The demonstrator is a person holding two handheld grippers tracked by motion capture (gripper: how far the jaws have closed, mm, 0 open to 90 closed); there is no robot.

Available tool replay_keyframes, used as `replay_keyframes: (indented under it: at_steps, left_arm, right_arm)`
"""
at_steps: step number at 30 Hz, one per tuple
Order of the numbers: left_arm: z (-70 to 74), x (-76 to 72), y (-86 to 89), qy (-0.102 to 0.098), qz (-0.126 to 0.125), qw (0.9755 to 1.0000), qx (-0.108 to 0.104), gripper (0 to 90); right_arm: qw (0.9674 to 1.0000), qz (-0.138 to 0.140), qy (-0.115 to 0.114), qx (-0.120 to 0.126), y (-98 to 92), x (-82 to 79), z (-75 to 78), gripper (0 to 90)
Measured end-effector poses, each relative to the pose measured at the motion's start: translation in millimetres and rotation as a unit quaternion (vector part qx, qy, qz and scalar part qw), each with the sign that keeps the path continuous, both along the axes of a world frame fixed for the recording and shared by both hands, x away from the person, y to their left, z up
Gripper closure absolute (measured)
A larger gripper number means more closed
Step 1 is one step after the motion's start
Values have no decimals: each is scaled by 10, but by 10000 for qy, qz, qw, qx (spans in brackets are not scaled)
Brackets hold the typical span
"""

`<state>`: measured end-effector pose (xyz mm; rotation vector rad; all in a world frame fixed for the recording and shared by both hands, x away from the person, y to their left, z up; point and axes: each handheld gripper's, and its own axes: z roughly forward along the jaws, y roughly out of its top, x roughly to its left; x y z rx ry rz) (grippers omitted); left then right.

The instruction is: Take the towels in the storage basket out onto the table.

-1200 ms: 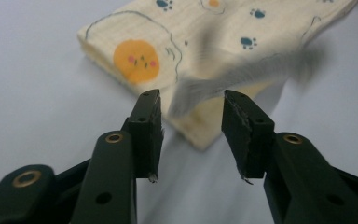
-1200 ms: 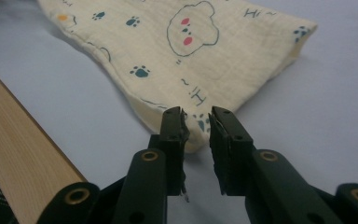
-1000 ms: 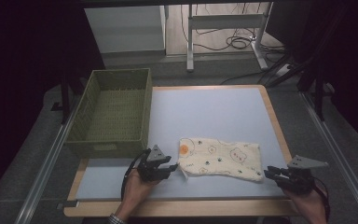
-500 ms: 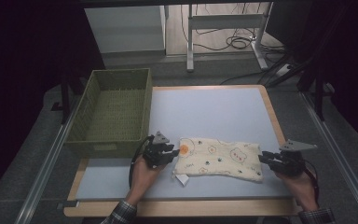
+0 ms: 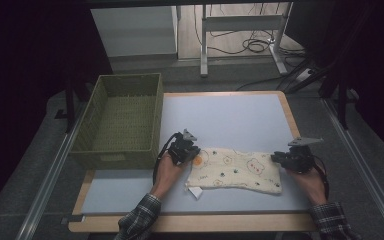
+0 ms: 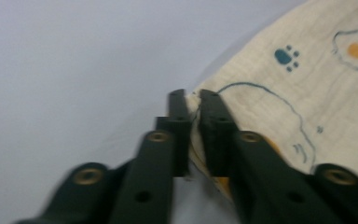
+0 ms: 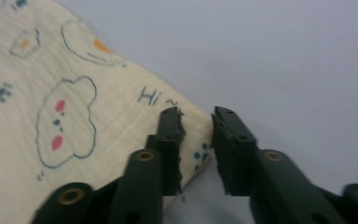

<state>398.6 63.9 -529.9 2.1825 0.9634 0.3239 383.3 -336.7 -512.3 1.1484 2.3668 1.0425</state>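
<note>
Cream rectangular muslin cloth with printed cartoon animals and paw marks [image 5: 235, 170] lies flat on the pale blue tabletop [image 5: 230, 115], toward its near edge; all positions below are given relative to this cloth. At the cloth's left far corner, the left gripper [image 6: 193, 100] has its jaws nearly closed with the cloth's edge pinched between them. At the cloth's right far corner, the right gripper [image 7: 196, 116] has its jaws partly open, straddling the corner near the "Hi" print and not yet clamped. A small white tag [image 5: 196, 192] shows at the near left corner. Beyond the cloth's left end stands a green woven rectangular basket [image 5: 122, 120], empty. Risks, as judgement: the left pinch is shallow, so a lift could slip off the hem; if the right jaws close too far out, they miss the corner and the cloth swings from one side.
</note>
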Motion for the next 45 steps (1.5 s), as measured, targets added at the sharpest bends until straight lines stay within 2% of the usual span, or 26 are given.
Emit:
replay_keyframes:
  at_steps: [2, 6, 9, 11, 14, 15, 16, 17, 19, 22, 24, 27, 29, 30, 32, 34, 38, 41, 45]
  left_arm:
    - [35, 4, -4, -37, -17, 10000, 6, 900]
    - [168, -13, -2, -265, -34, 9996, -22, 900]
    - [224, 19, 12, -339, 20, 9994, -16, 900]
    - [208, 65, 10, -289, 88, 9995, 48, 900]
    - [114, 149, -12, -199, 123, 9994, 272, 897]
    - [97, 164, -13, -149, 118, 9994, 275, 890]
    - [93, 171, -8, -196, 160, 9993, 268, 872]
    - [111, 161, -1, -264, 213, 9992, 229, 810]
    - [173, 134, 20, -327, 203, 9993, 9, 710]
    - [225, 125, 8, -260, -10, 9995, -202, 638]
    - [197, 142, -34, -234, -32, 9996, -134, 580]
    - [91, 202, -79, -158, -6, 9998, 91, 555]
    - [16, 242, -80, -10, 1, 9998, 187, 595]
    - [-9, 246, -64, 31, -59, 10000, 67, 664]
    - [-20, 245, -37, 166, -121, 9997, -124, 798]
    - [-2, 233, -39, 140, -131, 9998, -58, 858]
    - [49, 173, -2, 114, -107, 9997, -193, 863]
    - [53, 103, 12, 143, -139, 9996, -215, 861]
    - [55, -10, 14, 253, -274, 9987, -357, 861]
  right_arm:
    - [10000, 29, 9, 4, 3, -10, -10, 871]
    - [10000, 23, -65, -43, -1, -20, 30, 881]
    - [9999, -9, -168, -36, -6, -18, 83, 882]
    - [9998, -38, -206, -45, -7, 1, 103, 881]
    - [9998, -76, -154, -83, -3, 37, 77, 881]
    - [9998, -91, -91, -134, -3, 57, 50, 880]
    - [9998, -96, -68, -145, -6, 67, 33, 878]
    - [9999, -106, -27, -115, -16, 68, 25, 869]
    - [9998, -131, -100, -63, -36, 40, 53, 826]
    - [9996, -164, -218, -4, -64, -2, 128, 754]
    - [9995, -204, -248, 26, -73, 2, 140, 683]
    - [9997, -226, -118, 35, -54, 44, 68, 611]
    - [9997, -225, -23, -11, -35, 74, 1, 607]
    - [9997, -226, 59, -38, -19, 86, -42, 665]
    - [9999, -141, 56, -24, -2, 71, -55, 810]
    - [9999, -97, 41, -137, 23, 79, -34, 855]
    - [9996, -135, -59, -221, 32, 195, 24, 861]
    - [9995, -203, -97, -229, 32, 375, 41, 861]
    - [9992, -254, -145, -257, 80, 624, 49, 860]
